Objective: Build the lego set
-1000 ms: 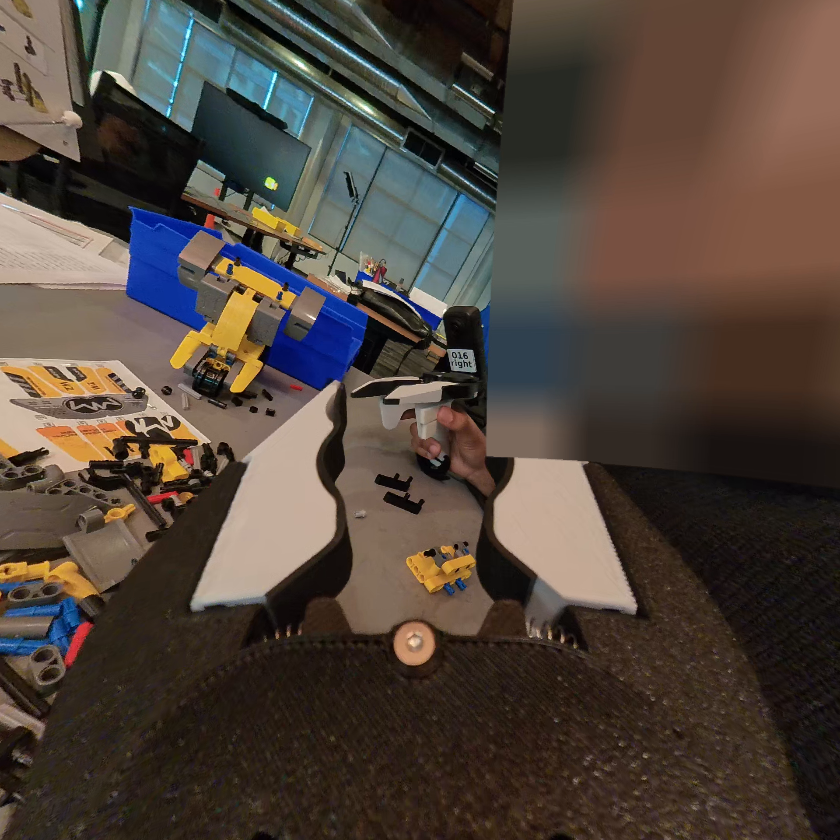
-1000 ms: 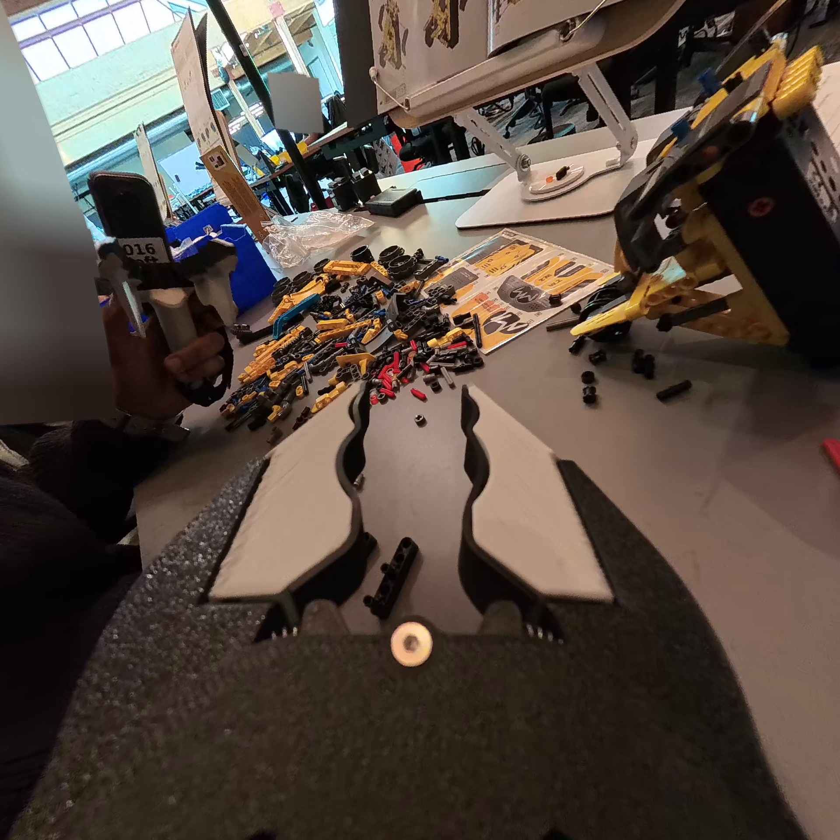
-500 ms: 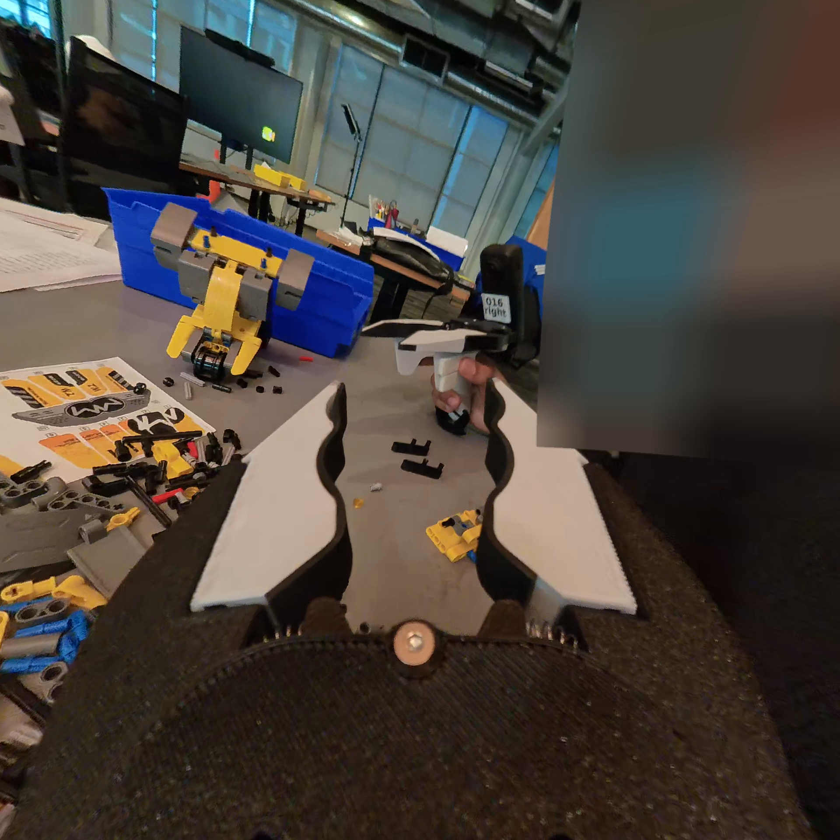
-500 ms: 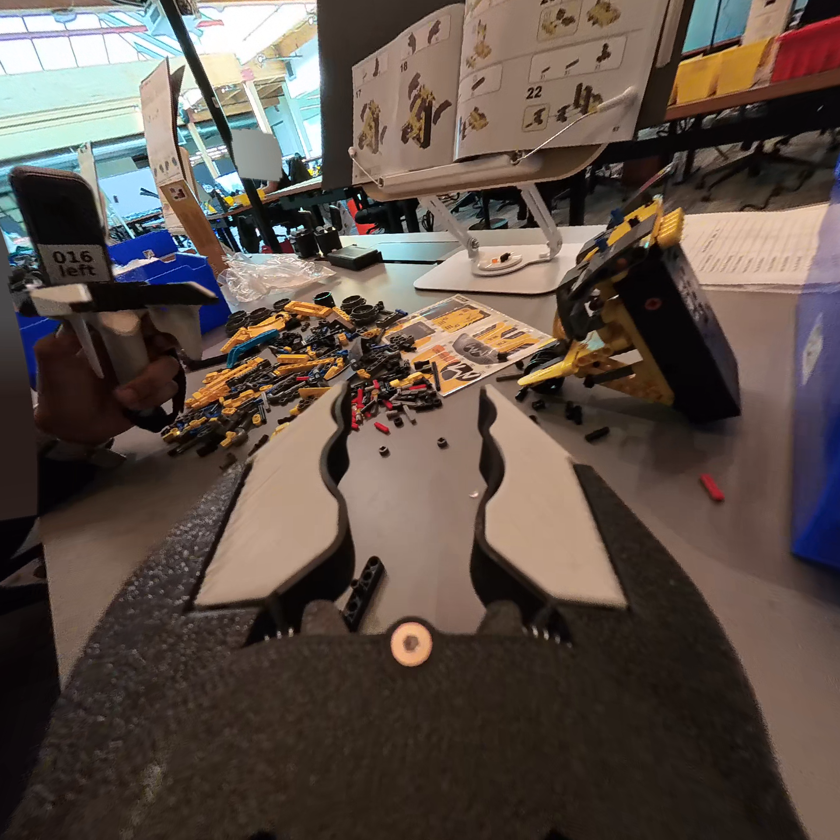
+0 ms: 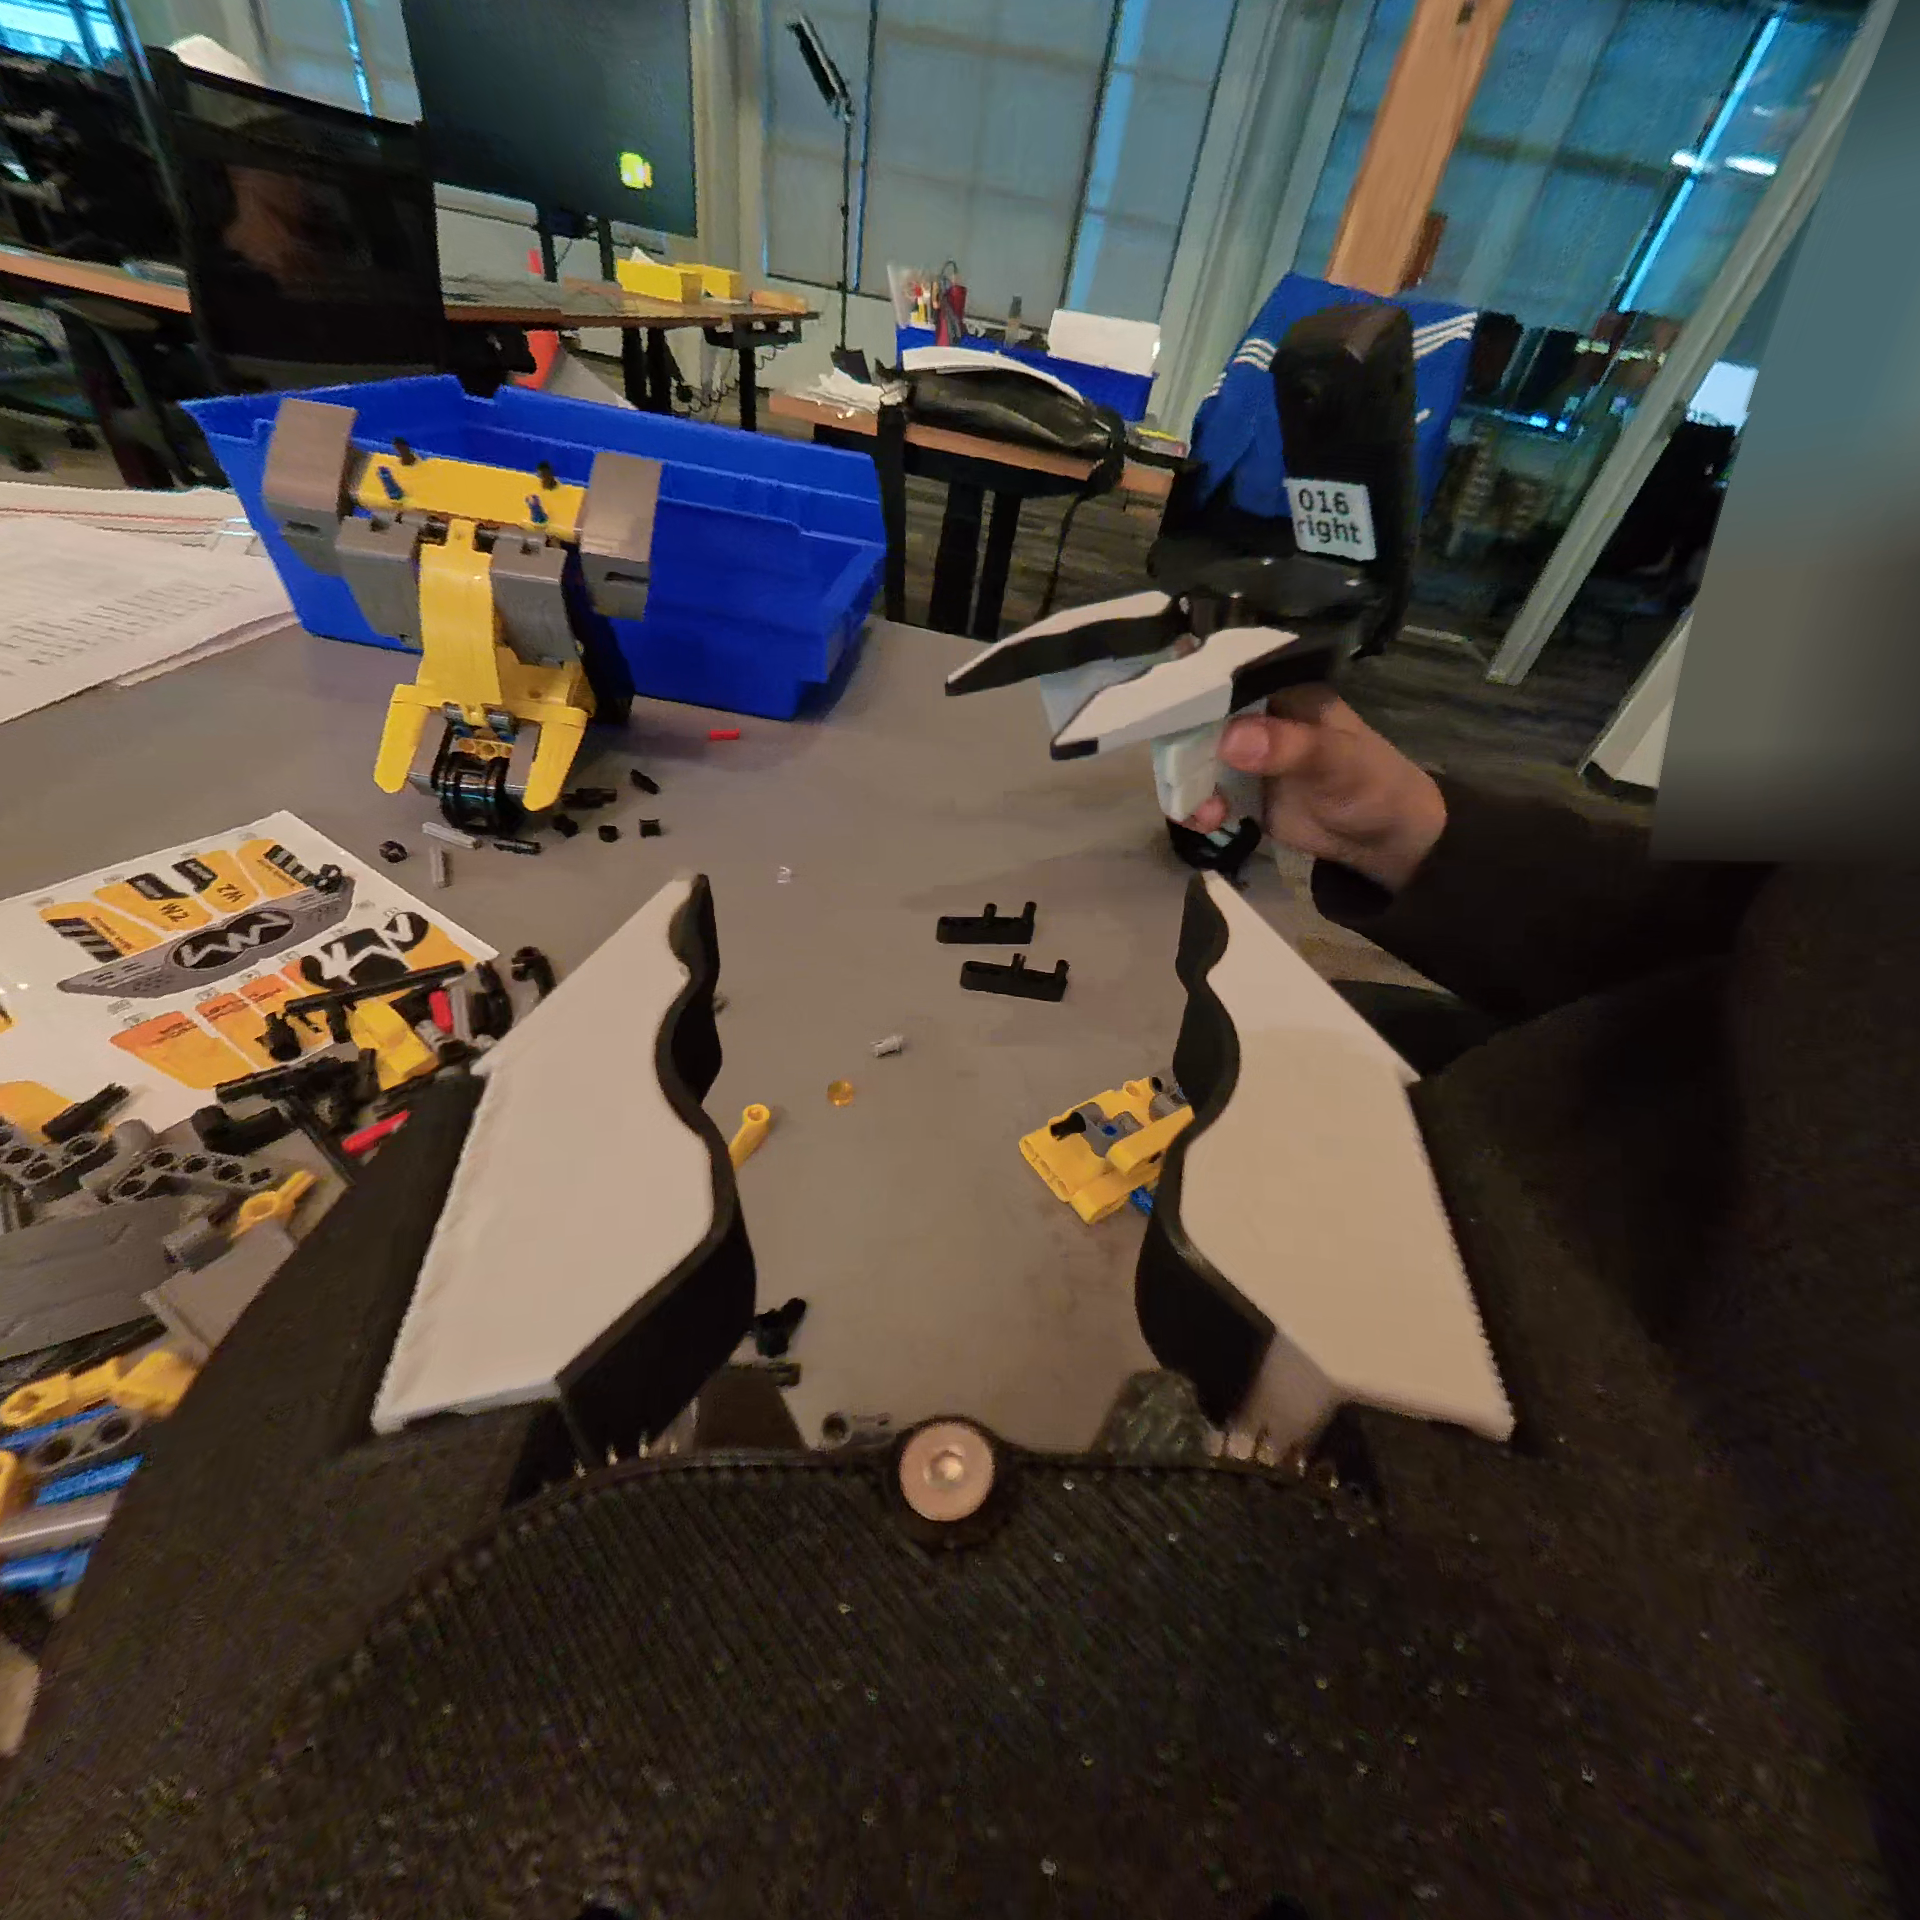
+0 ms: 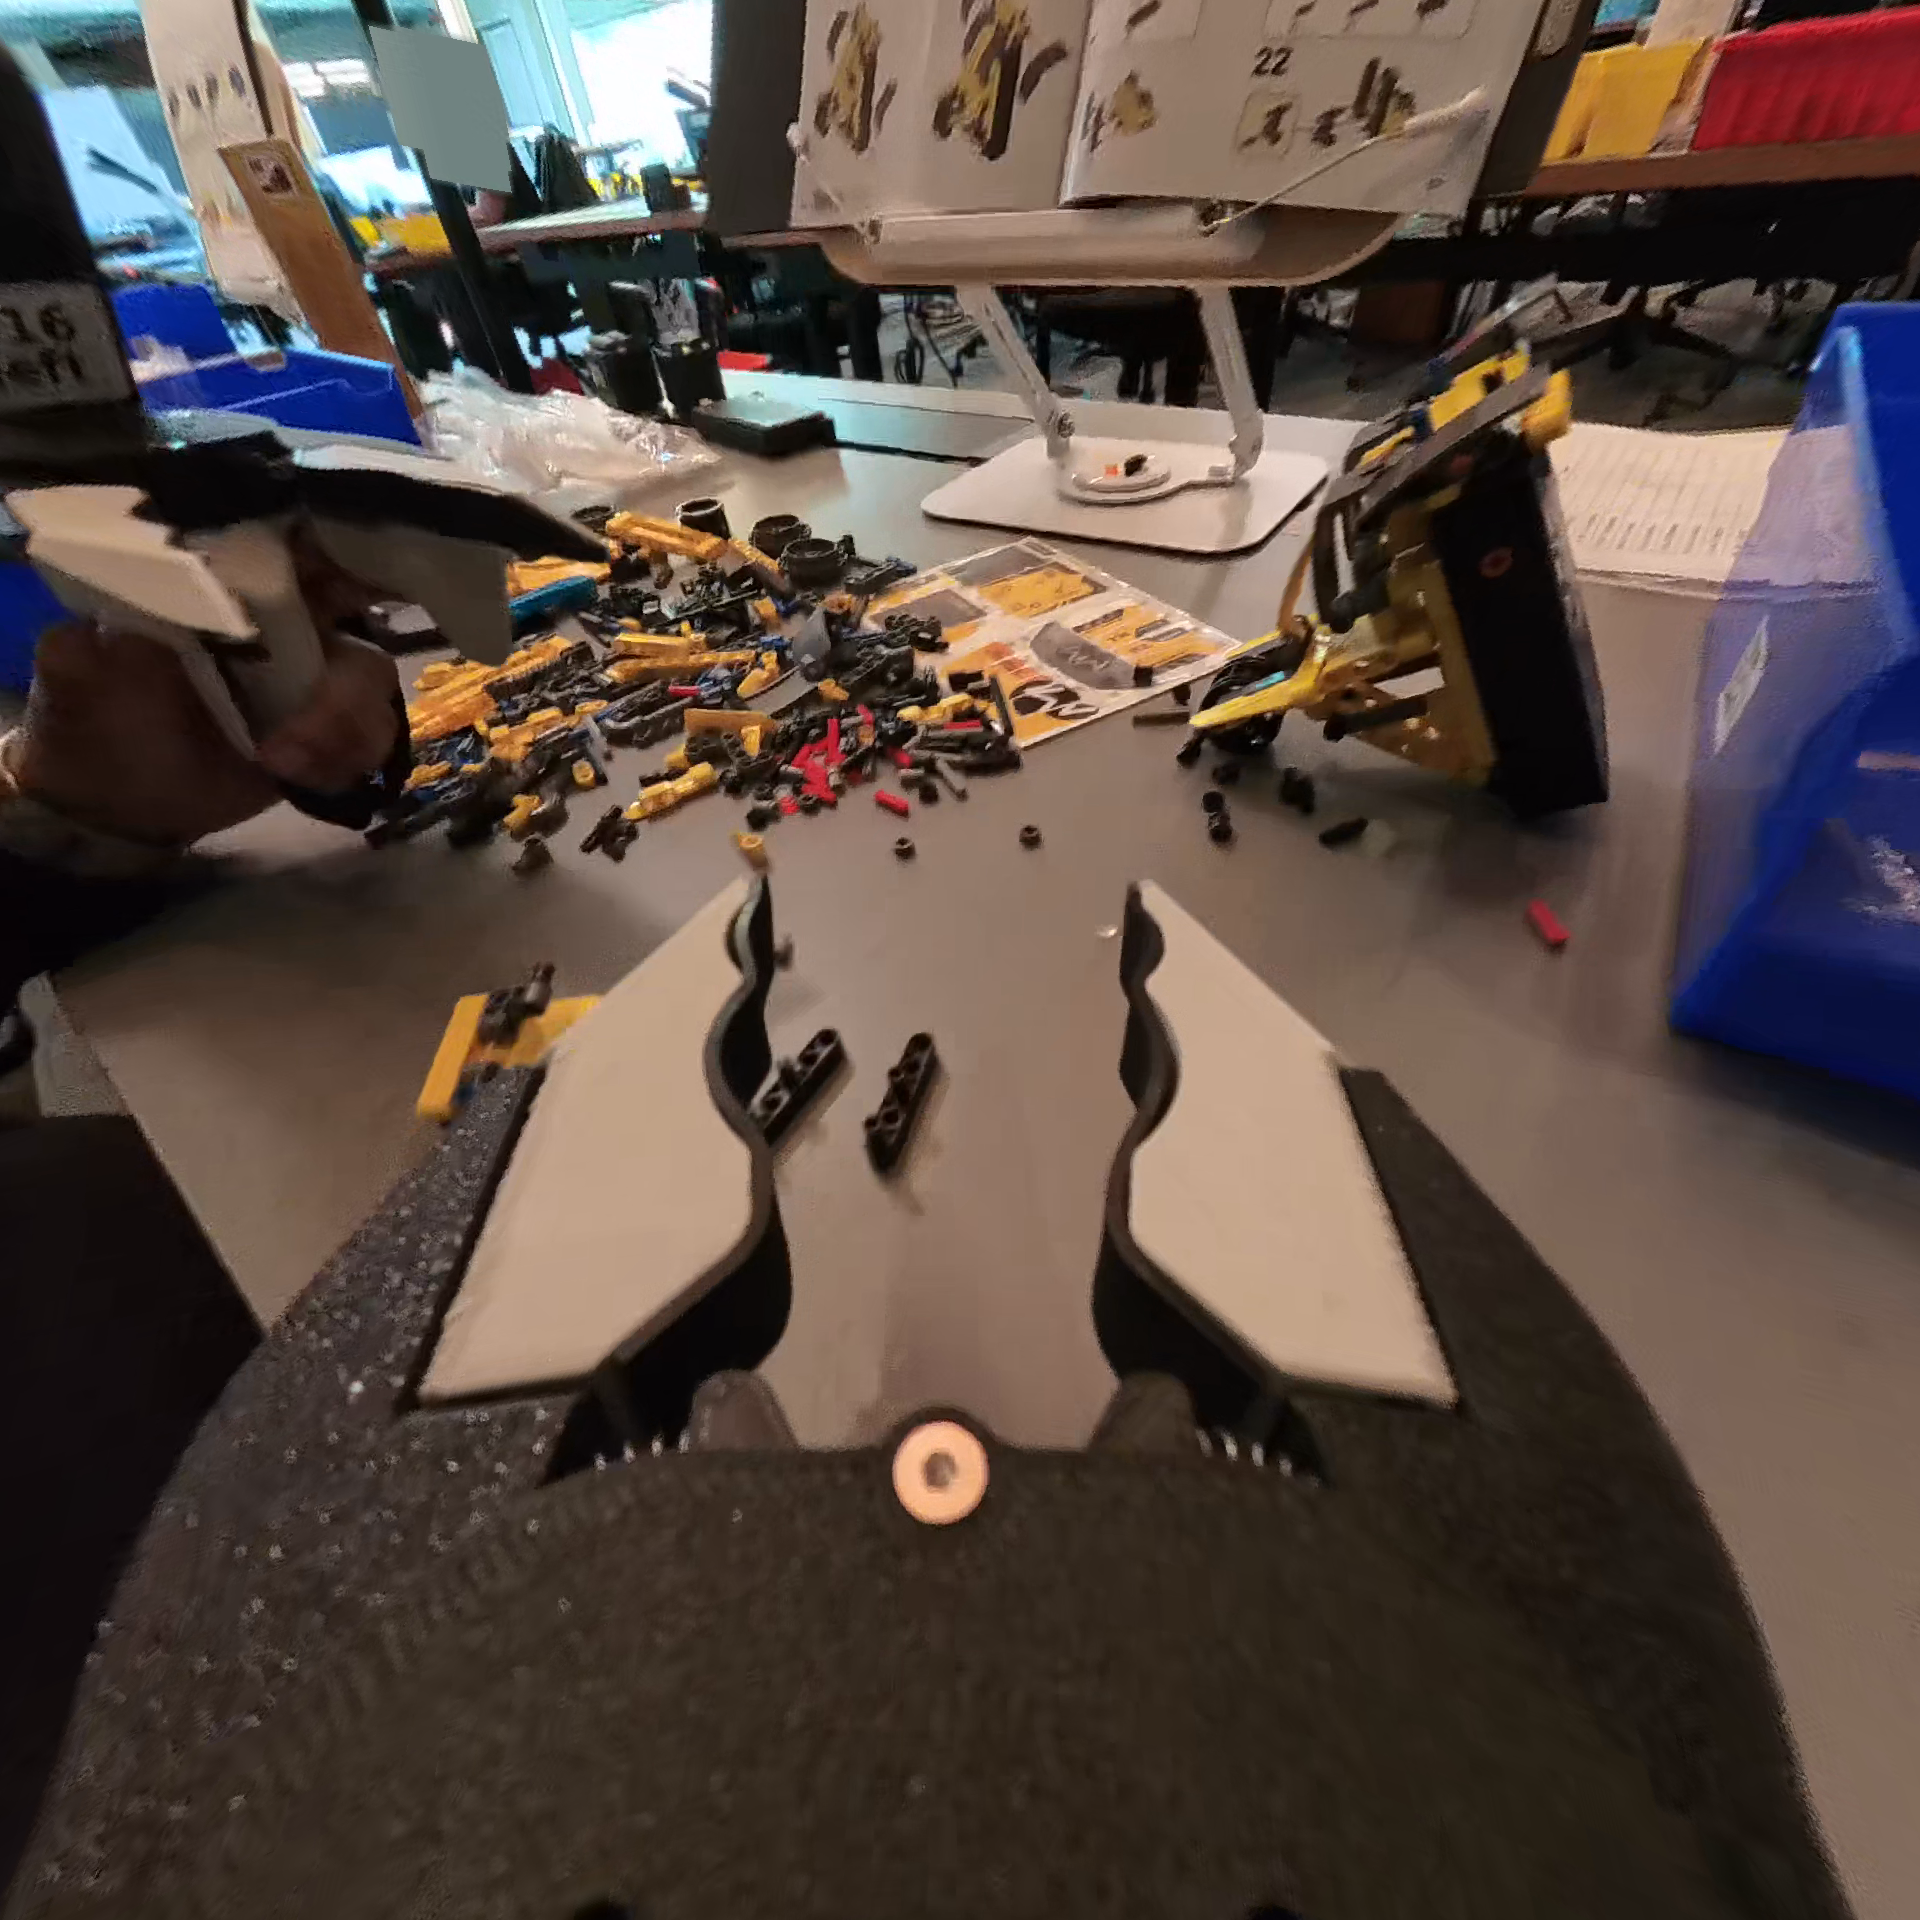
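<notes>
The left tongs [image 5: 945,1049] hang released over the grey counter [image 5: 894,790], holding nothing. Between their fingers lie a small amber stud [image 5: 840,1092], a grey pin [image 5: 886,1044] and a yellow connector [image 5: 750,1130] just beside the left finger. A small yellow sub-assembly [image 5: 1101,1148] lies against the inner edge of the right finger. Beyond the tips sit two black beams [image 5: 1003,951].

The right tongs [image 6: 943,997] are also spread wide and empty, above the same two black beams [image 6: 902,1101], one touching the left finger's edge. The yellow sub-assembly [image 6: 499,1034] is just outside that finger.

Farther out are a heap of loose parts [image 6: 717,707], a sticker sheet [image 6: 1060,639], a yellow-and-black model [image 6: 1434,644] tilted against a blue bin [image 6: 1808,727], and an instruction booklet on a stand [image 6: 1132,177].
</notes>
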